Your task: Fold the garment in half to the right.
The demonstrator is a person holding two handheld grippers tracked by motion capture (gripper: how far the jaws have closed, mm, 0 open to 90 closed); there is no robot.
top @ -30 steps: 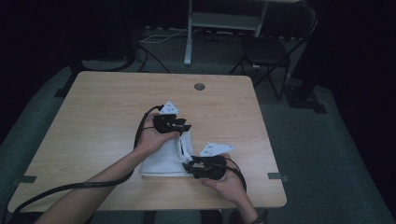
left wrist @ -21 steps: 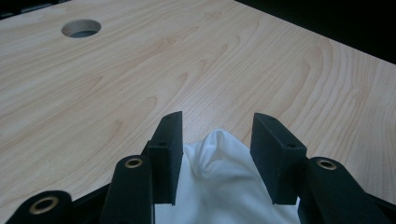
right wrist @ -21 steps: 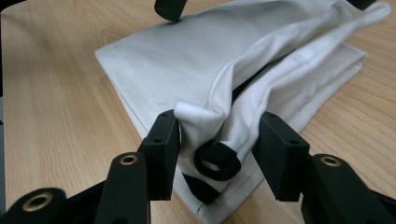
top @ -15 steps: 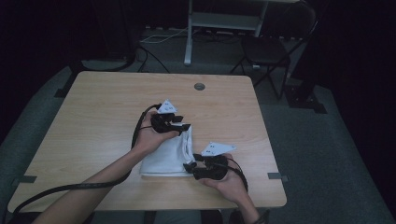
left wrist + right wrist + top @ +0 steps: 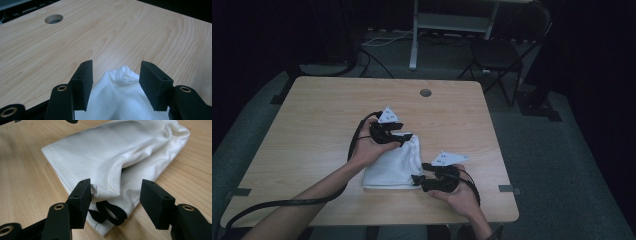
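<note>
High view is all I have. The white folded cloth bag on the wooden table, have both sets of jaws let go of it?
Observer: Yes. The left gripper has just been opening; a bunched corner of the white folded cloth bag sits between its jaws, unpinched.
Operator: And the right?
Observer: The right gripper has just been opening too; its jaws flank the bag's open end.
Operator: Anything at that end?
Observer: A black drawstring loop lies there on the wooden table.

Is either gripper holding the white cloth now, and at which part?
Neither holds it: both grippers' jaws have just been opening, and the folded white cloth lies between them unpinched.
</note>
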